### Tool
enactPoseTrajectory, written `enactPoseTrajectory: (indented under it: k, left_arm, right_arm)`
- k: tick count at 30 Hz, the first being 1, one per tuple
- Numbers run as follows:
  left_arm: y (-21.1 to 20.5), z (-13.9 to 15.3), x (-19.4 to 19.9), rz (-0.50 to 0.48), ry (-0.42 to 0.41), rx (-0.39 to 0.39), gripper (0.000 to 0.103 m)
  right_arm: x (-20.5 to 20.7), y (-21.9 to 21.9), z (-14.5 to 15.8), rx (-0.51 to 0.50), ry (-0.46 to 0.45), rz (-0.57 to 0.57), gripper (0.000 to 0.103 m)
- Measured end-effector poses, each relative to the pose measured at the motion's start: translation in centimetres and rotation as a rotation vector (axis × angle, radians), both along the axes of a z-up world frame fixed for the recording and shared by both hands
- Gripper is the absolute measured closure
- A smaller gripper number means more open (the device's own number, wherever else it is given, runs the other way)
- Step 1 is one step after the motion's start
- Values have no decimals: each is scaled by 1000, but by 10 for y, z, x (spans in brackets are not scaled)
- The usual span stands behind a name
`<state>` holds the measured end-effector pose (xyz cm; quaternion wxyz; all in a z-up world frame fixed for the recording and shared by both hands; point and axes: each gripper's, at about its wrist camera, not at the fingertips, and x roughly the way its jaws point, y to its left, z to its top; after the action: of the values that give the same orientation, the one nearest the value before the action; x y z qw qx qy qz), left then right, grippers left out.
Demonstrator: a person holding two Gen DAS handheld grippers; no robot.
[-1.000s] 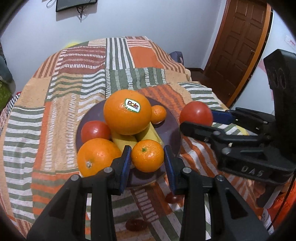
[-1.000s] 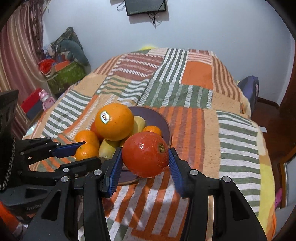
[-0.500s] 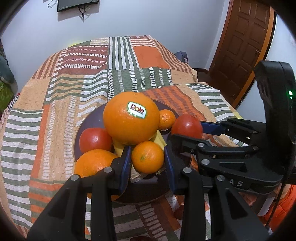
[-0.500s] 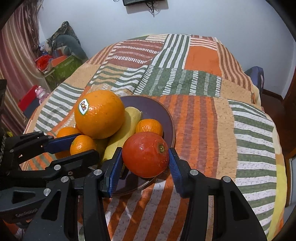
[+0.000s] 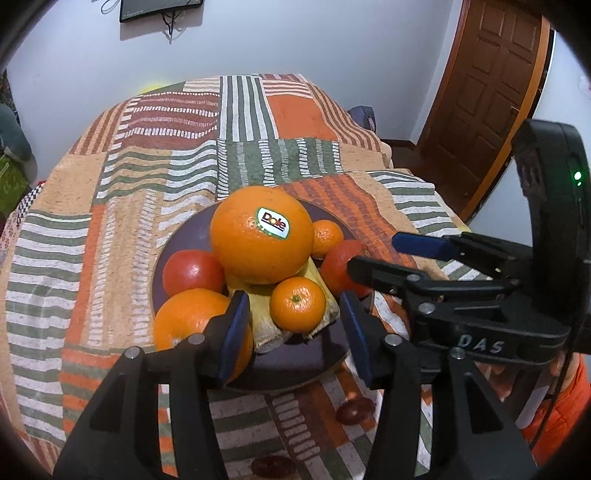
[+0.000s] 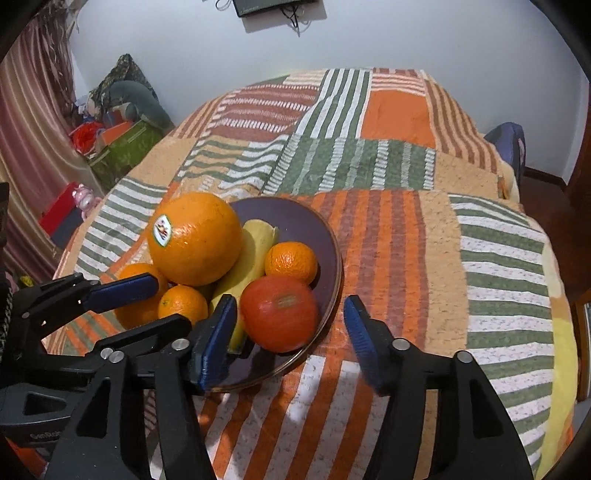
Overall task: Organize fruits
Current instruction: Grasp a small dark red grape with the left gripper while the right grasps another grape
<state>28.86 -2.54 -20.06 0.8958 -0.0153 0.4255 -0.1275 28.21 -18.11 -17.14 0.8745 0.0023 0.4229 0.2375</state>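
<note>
The left gripper (image 5: 293, 325) has just been opening; its jaws stand apart around the small orange (image 5: 297, 303), not touching it. The right gripper (image 6: 291, 332) has just been opening too, with the tomato (image 6: 279, 313) loose between its jaws. Both fruits sit on the plate (image 6: 295, 218) with the big orange (image 5: 261, 234), on the striped bed (image 6: 399, 236).

Home bedroom: bed under patchwork blanket (image 6: 388, 147), wooden door (image 5: 491, 92), curtain (image 6: 26, 147), wall-mounted screen (image 5: 159, 7).

oranges (image 5: 261, 234) – 2 | mandarins (image 5: 297, 304) – 2 | tomatoes (image 5: 193, 268) – 2 | plate (image 5: 184, 240) – 1
</note>
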Motion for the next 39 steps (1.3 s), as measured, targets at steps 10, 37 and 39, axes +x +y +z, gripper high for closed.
enactPoseTrajectory:
  k: [10, 37, 39]
  left_arm:
    - [15, 32, -42, 27, -56, 19, 47]
    - [33, -43, -88, 48, 125, 18, 46]
    - [31, -44, -87, 43, 119, 24, 52]
  right_arm:
    - [-39, 0, 34, -9, -71, 16, 44]
    - [-87, 36, -21, -49, 73, 117, 58]
    - [-85, 39, -28, -52, 87, 122, 63]
